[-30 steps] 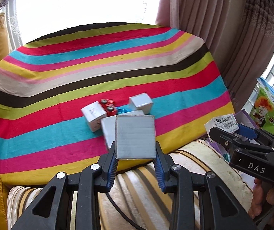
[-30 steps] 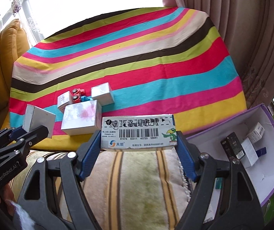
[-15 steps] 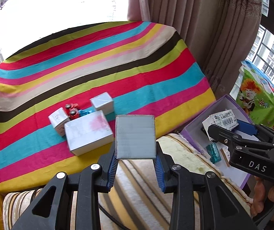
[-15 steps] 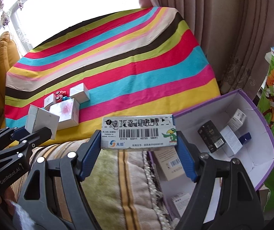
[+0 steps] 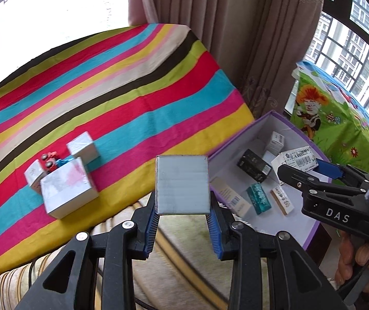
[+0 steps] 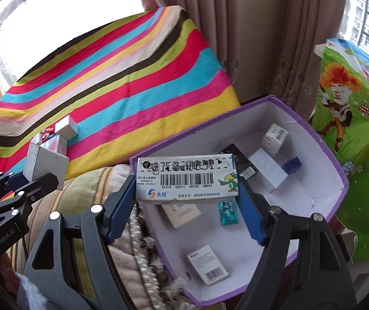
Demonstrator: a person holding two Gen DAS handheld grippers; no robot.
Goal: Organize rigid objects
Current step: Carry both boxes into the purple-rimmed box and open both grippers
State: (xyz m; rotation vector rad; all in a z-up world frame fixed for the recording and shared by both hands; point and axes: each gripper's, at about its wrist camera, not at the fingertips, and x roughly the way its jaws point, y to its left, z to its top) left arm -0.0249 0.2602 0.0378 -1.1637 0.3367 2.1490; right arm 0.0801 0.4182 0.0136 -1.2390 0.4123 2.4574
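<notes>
Between our fingers: each hand-held gripper carries a carton; no jaws are empty.
Right hand-held gripper (image 6: 187, 201): we clamp the barcode box (image 6: 187, 179) by its two short ends, long axis lying across the jaws, printed face toward the camera.
Left hand-held gripper (image 5: 181, 217): we pinch the plain grey box (image 5: 181, 184) on its side faces, standing upright between the blue pads.
Deciding relation: the purple bin (image 6: 334, 170) lies right under and ahead of our right carton, while from our left carton it sits off to the right, past the striped cushion edge.
Nearer hand: the right, we judge; its drop looks like the first one.
Free floor in bin: we see bare white bottom near the middle, among the small cartons (image 6: 207, 267) already lying there.
Look of barcode box: white, flat, oblong, green parrot cartoon at one corner.
Left on the striped cloth (image 5: 122, 98): three silvery boxes (image 5: 68, 191) and a red toy car (image 5: 50, 160), well apart from the bin.
</notes>
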